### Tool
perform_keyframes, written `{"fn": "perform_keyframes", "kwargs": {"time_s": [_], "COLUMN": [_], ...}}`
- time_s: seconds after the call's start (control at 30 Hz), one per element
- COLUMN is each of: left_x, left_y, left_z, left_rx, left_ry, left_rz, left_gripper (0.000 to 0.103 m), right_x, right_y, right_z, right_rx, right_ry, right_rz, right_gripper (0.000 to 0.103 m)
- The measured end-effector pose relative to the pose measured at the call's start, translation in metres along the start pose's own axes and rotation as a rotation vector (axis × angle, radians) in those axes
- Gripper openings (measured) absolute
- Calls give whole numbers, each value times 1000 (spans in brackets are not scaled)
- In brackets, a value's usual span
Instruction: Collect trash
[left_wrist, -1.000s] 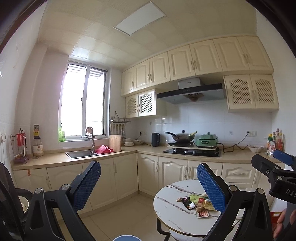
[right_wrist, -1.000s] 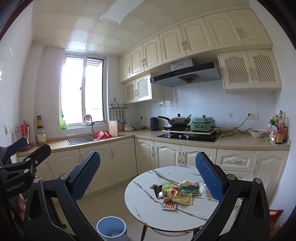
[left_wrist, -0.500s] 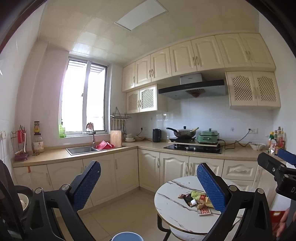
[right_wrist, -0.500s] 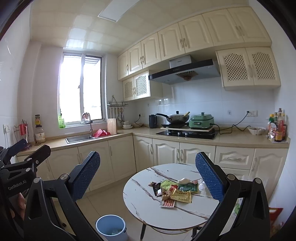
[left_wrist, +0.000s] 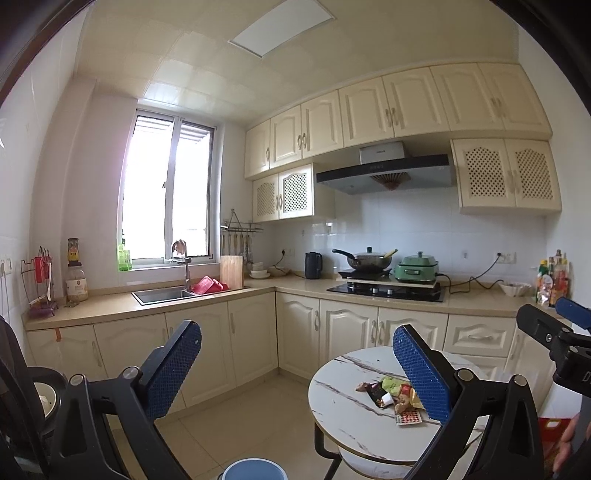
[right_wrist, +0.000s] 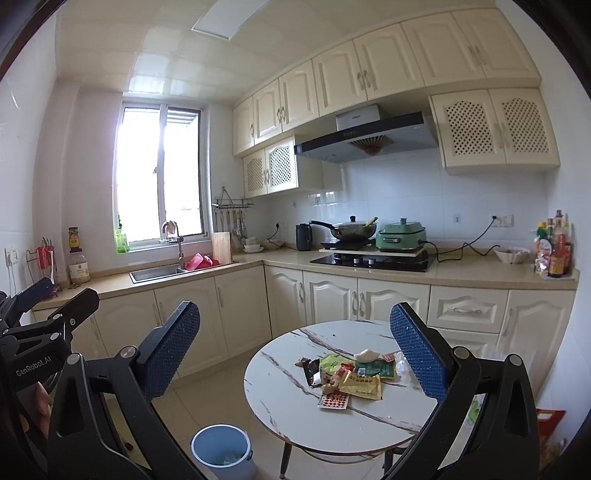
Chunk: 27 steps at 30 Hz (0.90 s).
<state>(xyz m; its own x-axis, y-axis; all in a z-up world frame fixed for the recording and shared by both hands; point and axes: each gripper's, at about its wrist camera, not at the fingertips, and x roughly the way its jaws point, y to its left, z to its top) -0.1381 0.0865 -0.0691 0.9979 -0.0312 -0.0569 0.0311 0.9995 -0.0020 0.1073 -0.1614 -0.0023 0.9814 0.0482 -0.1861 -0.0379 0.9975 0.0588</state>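
Right hand-held gripper (right_wrist: 295, 354) alone shows blue bin's (right_wrist: 221, 452) inside.

Place: a home kitchen
Cabinets: cream wall cupboards (right_wrist: 373, 74) ran above an L-shaped beige counter (right_wrist: 480, 271)
Cooking: a wok (right_wrist: 351, 229) and a green electric pot (right_wrist: 400, 236) stood over a black hob (right_wrist: 373, 263), under a range hood (right_wrist: 365, 138)
Washing: a steel sink (right_wrist: 155, 272) with a tap sat below the window (right_wrist: 159, 177)
Eating: a round marble-look table (right_wrist: 280, 384) stood on the tiled floor
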Motion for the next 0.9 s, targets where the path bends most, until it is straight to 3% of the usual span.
{"fn": "perform_keyframes", "kwargs": {"time_s": [0.6, 0.9], "left_x": [24, 78], "left_y": [3, -7], "left_z": [3, 0], "left_rx": [6, 12], "left_ry": [24, 102], "left_rz": [-3, -18], "left_gripper": [102, 102], "right_x": [10, 39], "right_y": [-3, -35], "right_z": [-8, -29], "right_rx": [1, 40], "right_ry": [30, 96], "right_rz": [-6, -63], "right_gripper": [103, 103]}}
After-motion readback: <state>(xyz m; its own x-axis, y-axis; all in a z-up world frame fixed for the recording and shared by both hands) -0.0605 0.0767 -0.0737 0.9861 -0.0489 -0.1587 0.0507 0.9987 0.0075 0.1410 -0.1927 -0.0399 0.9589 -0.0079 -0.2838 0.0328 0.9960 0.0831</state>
